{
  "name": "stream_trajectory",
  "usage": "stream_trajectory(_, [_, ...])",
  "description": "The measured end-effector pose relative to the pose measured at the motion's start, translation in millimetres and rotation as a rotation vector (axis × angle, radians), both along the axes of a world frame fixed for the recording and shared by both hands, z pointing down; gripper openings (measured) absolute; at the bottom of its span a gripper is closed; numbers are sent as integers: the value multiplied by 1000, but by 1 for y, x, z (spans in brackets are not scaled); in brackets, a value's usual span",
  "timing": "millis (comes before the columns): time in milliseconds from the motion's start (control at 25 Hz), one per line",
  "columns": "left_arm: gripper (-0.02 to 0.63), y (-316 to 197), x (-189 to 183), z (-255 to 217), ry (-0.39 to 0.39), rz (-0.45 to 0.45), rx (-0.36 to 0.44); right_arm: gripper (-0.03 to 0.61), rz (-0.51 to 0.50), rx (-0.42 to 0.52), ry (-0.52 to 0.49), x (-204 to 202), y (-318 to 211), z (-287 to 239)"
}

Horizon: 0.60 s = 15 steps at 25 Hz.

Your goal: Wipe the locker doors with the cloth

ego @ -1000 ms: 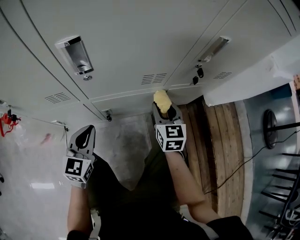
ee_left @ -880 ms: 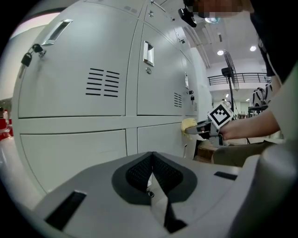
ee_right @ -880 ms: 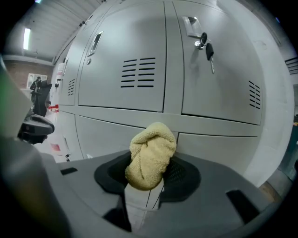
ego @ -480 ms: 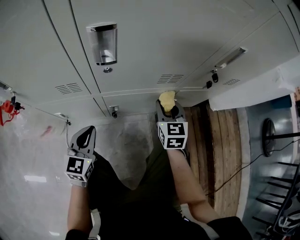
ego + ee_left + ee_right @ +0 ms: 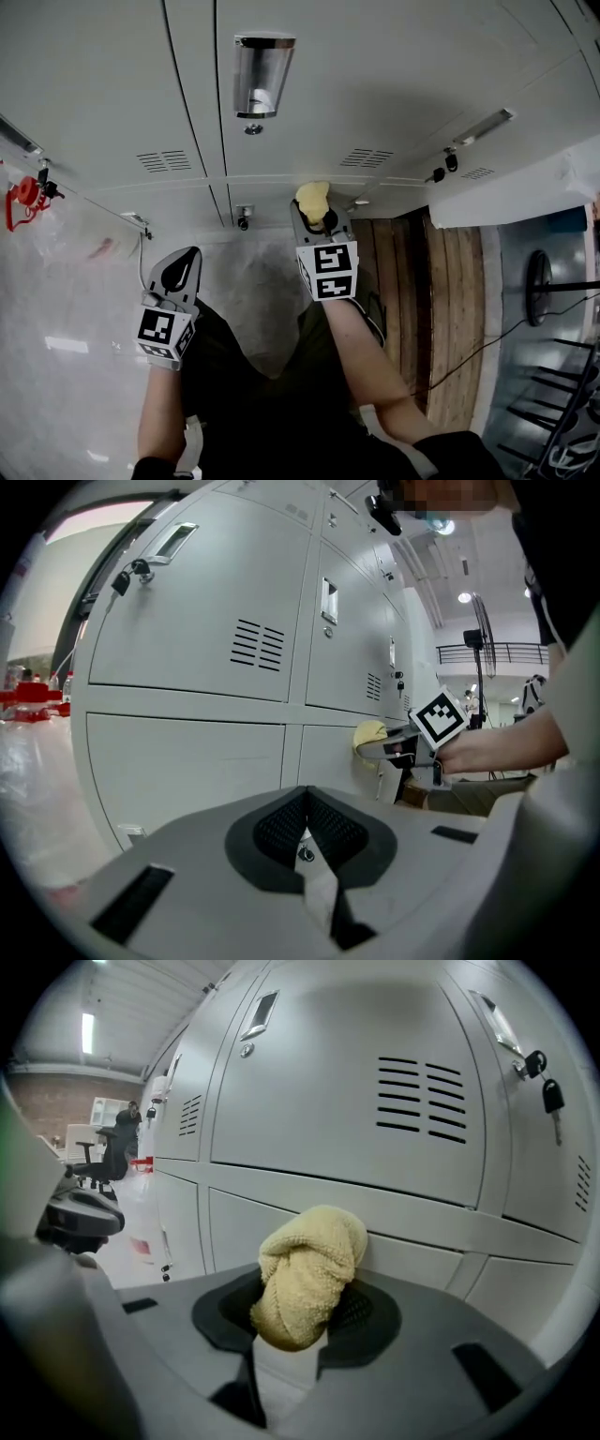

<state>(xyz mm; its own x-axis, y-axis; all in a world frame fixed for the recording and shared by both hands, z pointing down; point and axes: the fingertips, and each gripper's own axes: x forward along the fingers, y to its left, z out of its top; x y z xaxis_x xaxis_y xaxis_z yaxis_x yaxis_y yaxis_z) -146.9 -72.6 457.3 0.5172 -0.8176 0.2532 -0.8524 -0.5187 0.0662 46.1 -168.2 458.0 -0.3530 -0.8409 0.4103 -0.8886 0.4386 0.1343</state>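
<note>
The right gripper (image 5: 298, 1321) has its fingers clamped on the cloth (image 5: 307, 1274) — its tip touches the locker door (image 5: 356, 1101) near a seam, the contact side hidden. The left gripper (image 5: 305, 841) has its fingers together, empty, apart from the door.

Left tool (image 5: 305, 841) closed; right tool (image 5: 377, 749) holds cloth (image 5: 368, 731) against locker doors (image 5: 187, 639).

Nubbly yellow terry cloth (image 5: 305, 1274); smooth matt grey metal locker doors (image 5: 328, 1082); wood-plank floor (image 5: 441, 309).

Wood planks (image 5: 441, 309) rt, red item (image 5: 25, 194) left, chair (image 5: 94, 1168) bkgd.
</note>
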Motion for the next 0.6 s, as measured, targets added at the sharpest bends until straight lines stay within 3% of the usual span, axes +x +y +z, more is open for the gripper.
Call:
stream_trajectory(400, [9,10,-16,-13,22,-78,24,148,-147,0,-21,-70,5,-3])
stream_trajectory(600, [9,13,-23,-10,-11,-111,5,147,-207,3,-28,-104,8,-5])
